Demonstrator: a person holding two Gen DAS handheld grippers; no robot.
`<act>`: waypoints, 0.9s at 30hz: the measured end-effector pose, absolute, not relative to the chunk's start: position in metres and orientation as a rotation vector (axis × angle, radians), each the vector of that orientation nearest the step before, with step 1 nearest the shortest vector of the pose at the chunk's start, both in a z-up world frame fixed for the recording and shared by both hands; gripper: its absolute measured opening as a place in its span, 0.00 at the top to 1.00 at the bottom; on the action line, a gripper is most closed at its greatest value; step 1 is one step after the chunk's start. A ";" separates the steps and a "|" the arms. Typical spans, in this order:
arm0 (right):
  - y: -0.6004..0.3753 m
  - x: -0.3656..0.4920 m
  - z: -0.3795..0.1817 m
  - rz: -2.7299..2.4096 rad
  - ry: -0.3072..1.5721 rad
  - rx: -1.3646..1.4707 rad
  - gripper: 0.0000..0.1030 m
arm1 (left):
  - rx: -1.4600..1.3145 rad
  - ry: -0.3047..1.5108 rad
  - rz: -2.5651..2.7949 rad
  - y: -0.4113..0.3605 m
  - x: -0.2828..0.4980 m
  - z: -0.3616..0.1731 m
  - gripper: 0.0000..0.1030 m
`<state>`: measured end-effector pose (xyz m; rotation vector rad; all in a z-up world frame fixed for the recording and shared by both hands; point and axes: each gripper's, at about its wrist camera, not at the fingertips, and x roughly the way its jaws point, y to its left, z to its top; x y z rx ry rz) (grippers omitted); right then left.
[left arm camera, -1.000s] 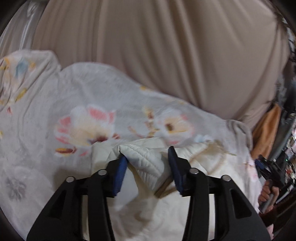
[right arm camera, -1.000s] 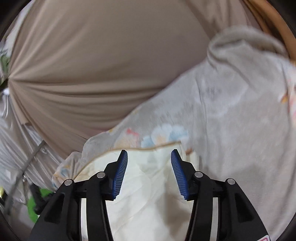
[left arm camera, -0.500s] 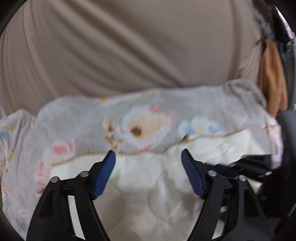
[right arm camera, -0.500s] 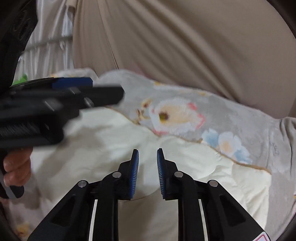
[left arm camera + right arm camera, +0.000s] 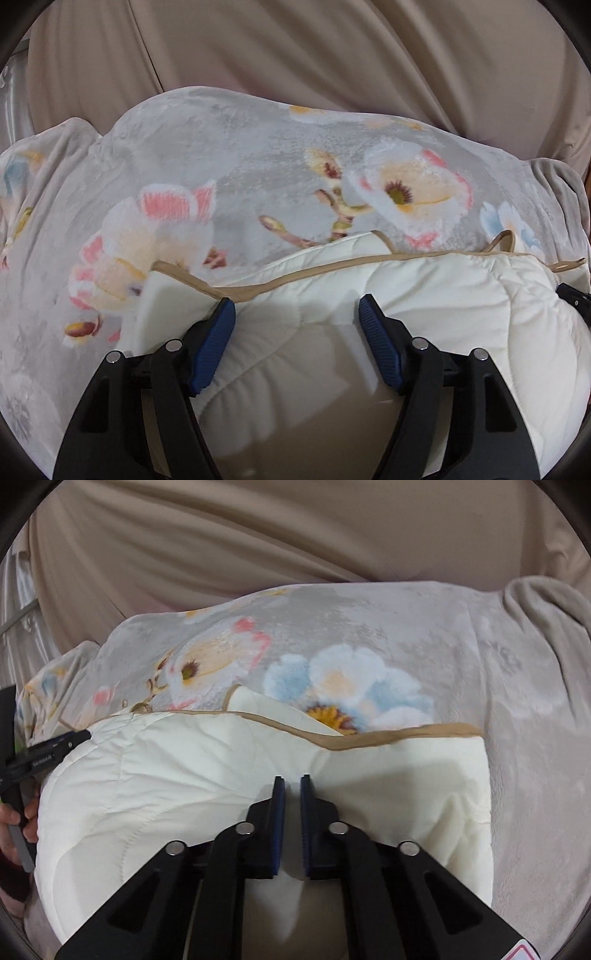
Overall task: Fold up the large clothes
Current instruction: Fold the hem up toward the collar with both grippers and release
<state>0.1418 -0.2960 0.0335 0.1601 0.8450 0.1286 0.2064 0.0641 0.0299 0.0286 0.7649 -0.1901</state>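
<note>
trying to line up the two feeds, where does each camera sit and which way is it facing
Left wrist: rides the left gripper, angled down over the cream quilted garment with tan trim; its jaws stand open.
Right wrist: rides the right gripper, angled down at the same garment; jaws shut, nothing visibly pinched; a hand holding the other gripper shows at left.
Shared: the garment, the grey floral fleece blanket and the beige curtain.
</note>
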 end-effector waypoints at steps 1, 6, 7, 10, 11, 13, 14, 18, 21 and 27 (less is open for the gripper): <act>-0.299 0.142 0.031 0.112 0.852 0.166 0.98 | 0.028 0.766 -0.192 0.067 0.207 0.029 0.34; -0.302 0.149 0.022 0.118 0.886 0.193 0.98 | 0.009 0.797 -0.203 0.072 0.214 0.020 0.33; -0.302 0.150 0.020 0.120 0.894 0.198 0.98 | 0.015 0.803 -0.203 0.070 0.215 0.019 0.33; -0.303 0.151 0.016 0.127 0.908 0.212 0.98 | 0.006 0.816 -0.210 0.071 0.218 0.016 0.32; -0.303 0.151 0.016 0.128 0.908 0.211 0.98 | 0.001 0.819 -0.214 0.071 0.218 0.015 0.32; -0.303 0.151 0.016 0.129 0.907 0.210 0.98 | -0.007 0.823 -0.220 0.072 0.219 0.015 0.32; -0.303 0.152 0.015 0.129 0.907 0.210 0.98 | -0.009 0.824 -0.220 0.071 0.219 0.014 0.31; -0.304 0.152 0.014 0.132 0.907 0.212 0.98 | -0.006 0.822 -0.218 0.070 0.220 0.014 0.31; -0.304 0.152 0.014 0.136 0.905 0.223 0.98 | -0.005 0.821 -0.216 0.070 0.219 0.014 0.30; -0.303 0.150 0.020 0.135 0.878 0.233 0.97 | 0.003 0.813 -0.213 0.068 0.218 0.015 0.30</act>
